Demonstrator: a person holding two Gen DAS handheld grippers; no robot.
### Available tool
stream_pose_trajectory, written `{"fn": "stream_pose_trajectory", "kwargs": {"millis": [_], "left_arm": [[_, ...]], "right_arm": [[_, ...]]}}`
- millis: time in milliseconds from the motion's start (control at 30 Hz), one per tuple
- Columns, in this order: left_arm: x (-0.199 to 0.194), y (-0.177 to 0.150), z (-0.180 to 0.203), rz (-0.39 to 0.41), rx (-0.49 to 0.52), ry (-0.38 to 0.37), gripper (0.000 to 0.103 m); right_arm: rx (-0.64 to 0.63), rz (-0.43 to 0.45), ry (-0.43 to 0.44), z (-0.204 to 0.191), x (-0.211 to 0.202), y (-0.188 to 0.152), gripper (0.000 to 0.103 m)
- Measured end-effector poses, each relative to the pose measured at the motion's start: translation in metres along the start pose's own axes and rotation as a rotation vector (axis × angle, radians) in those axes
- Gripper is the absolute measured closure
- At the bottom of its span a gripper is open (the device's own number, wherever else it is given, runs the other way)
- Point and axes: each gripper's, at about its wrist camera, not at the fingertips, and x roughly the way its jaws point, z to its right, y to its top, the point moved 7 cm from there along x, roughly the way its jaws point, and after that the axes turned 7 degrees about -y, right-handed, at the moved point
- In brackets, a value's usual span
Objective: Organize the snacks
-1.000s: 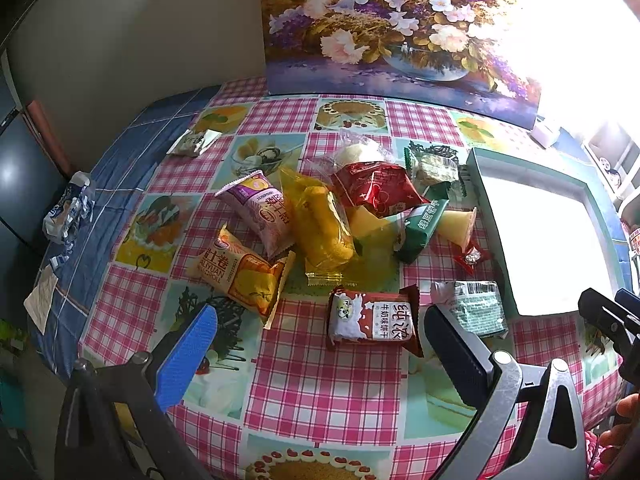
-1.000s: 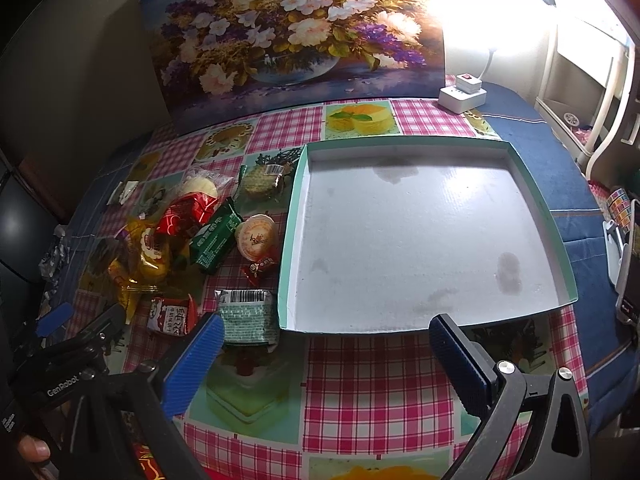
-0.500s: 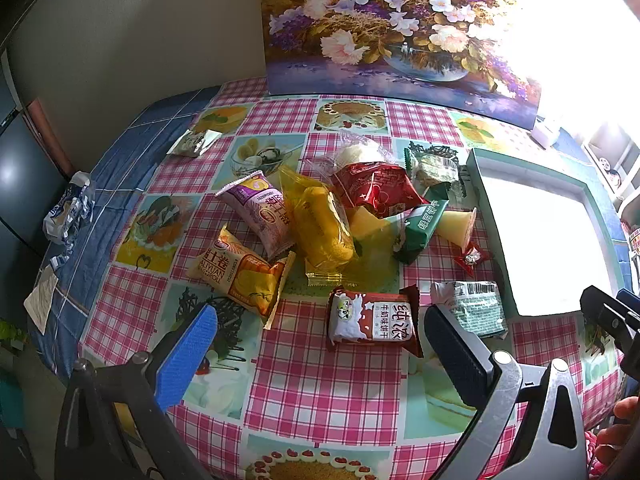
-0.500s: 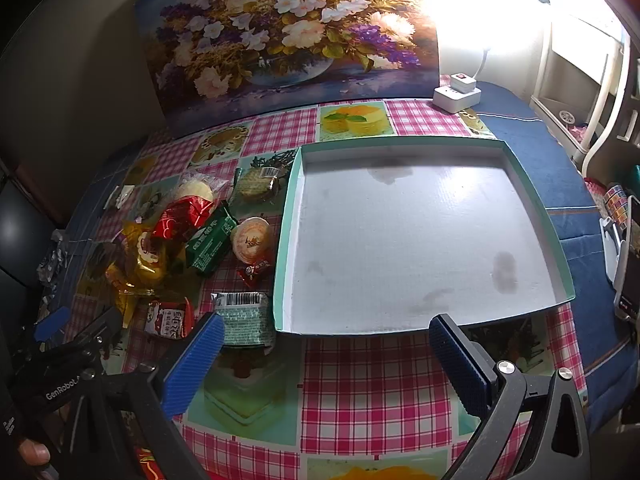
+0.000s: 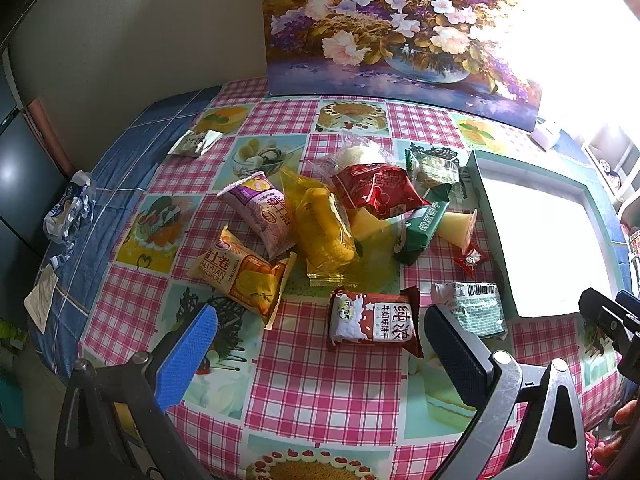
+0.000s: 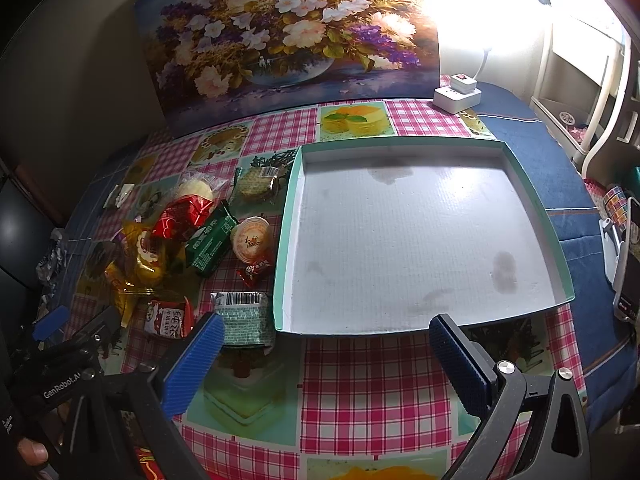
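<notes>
A heap of snack packets lies on the checked tablecloth left of an empty teal-rimmed tray [image 6: 287,216], which also shows in the left wrist view [image 5: 478,184]. The heap holds a brown milk biscuit pack [image 5: 372,322], a yellow cake pack [image 5: 326,228], a purple pack [image 5: 266,210], an orange roll pack [image 5: 240,276], a red pack [image 5: 376,192] and a green bar [image 5: 420,228]. A grey-green pack [image 6: 244,318] lies by the tray's near left corner. My left gripper [image 5: 320,354] is open above the table, just short of the biscuit pack. My right gripper [image 6: 324,364] is open before the tray's front edge.
A flower painting [image 6: 288,40] leans on the wall behind. A white power strip [image 6: 456,94] sits at the back right. Loose wrappers [image 5: 68,210] lie on the blue cloth at the left edge. A phone on a stand [image 6: 624,264] is right of the tray.
My right gripper has drifted a little to the right and closer to the tray. My left gripper has hardly moved. Both stay open and empty.
</notes>
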Motion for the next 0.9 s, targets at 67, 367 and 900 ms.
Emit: {"fn": "stream_pose_trajectory", "kwargs": {"millis": [67, 367, 900], "left_arm": [[0.0, 0.0, -0.001, 0.001, -0.002, -0.001, 0.0], [-0.001, 0.001, -0.002, 0.004, -0.009, -0.005, 0.0], [0.005, -0.001, -0.015, -0.014, -0.06, -0.036, 0.0]], "right_arm": [[-0.001, 0.0, 0.0, 0.0, 0.0, 0.0, 0.0], [-0.016, -0.003, -0.005, -0.002, 0.0, -0.001, 0.0], [-0.048, -0.034, 0.007, -0.009, 0.008, -0.002, 0.0]]}}
